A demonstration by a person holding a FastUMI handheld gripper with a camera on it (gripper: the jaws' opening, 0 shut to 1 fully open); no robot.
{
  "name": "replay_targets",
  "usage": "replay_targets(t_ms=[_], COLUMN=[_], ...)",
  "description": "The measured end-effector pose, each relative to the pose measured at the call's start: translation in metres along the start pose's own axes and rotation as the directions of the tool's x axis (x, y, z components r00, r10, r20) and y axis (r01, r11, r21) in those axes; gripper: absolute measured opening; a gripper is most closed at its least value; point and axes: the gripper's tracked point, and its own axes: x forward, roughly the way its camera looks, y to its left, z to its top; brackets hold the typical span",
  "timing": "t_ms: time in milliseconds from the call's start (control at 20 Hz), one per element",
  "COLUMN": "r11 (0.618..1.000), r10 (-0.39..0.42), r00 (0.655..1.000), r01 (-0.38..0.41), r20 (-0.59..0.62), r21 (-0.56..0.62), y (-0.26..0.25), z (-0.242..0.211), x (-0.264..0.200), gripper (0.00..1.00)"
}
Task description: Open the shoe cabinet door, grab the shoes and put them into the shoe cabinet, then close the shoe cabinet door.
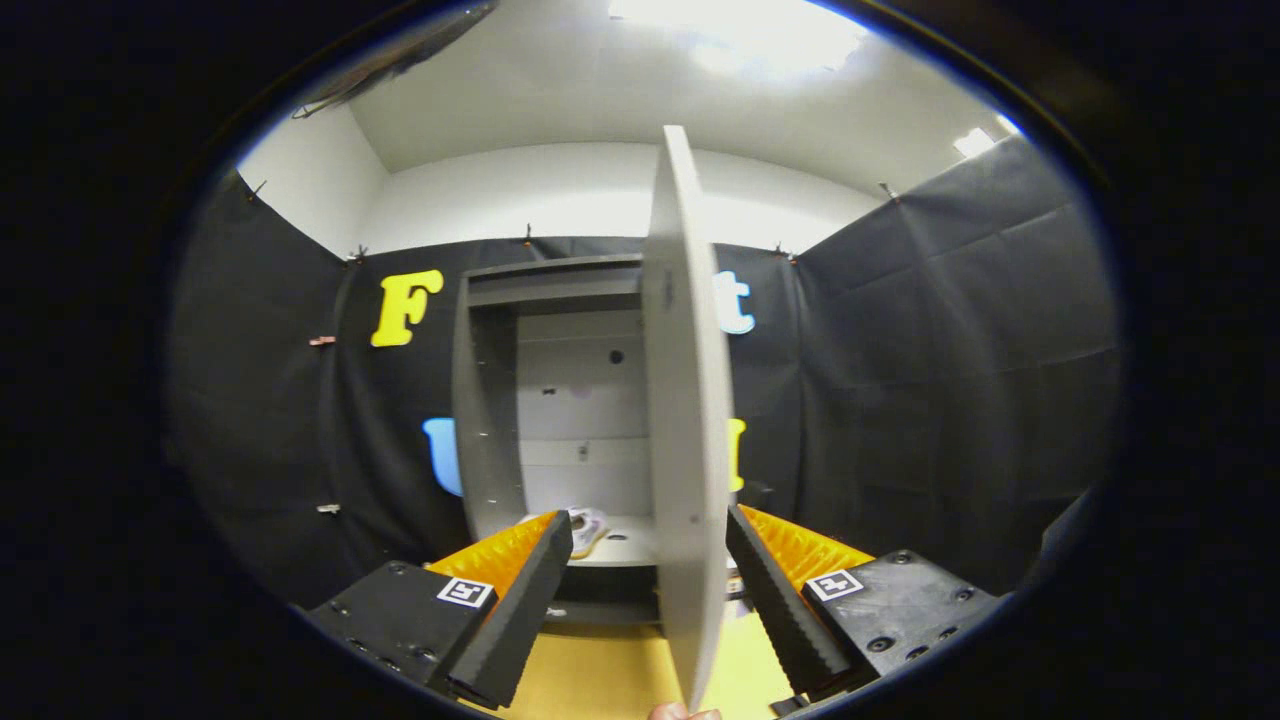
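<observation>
**Colours in view**
Cabinet [560,400] pale grey inside and out, door [685,420] same plain grey, shoe [588,527] white with purple patches, floor [590,680] yellow, walls above the cloth [560,195] white, cloth [950,380] black

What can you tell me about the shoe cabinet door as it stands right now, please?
The shoe cabinet door is a flat, pale grey panel, apparently laminated board, swung open and seen nearly edge-on. It stands upright between the fingers of the open gripper, nearer the right one; contact is unclear. Behind it the shoe cabinet is open, a shoe on its shelf.
</observation>
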Motion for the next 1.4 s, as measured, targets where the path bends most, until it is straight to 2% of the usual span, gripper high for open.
replay_targets(t_ms=[200, 400, 650, 1000, 1150, 1400], r11=[0.988, 0.976, 0.984, 0.987, 0.992, 0.997], r10=[-0.153, -0.218, -0.173, -0.154, -0.107, 0.026], r00=[0.988, 0.973, 0.97, 0.971, 0.976, 0.978], r01=[0.153, 0.218, 0.179, 0.16, 0.117, -0.01], r20=[-0.029, -0.079, -0.171, -0.182, -0.19, -0.208], r21=[0.028, -0.013, 0.021, 0.02, 0.043, 0.081], y=[-0.065, -0.103, -0.099, -0.082, -0.052, 0.013], z=[-0.004, -0.032, -0.059, -0.06, -0.063, -0.073], x=[0.005, 0.037, 0.062, 0.064, 0.062, 0.065], gripper=[0.97, 0.97, 0.98, 0.97, 0.98, 0.98])
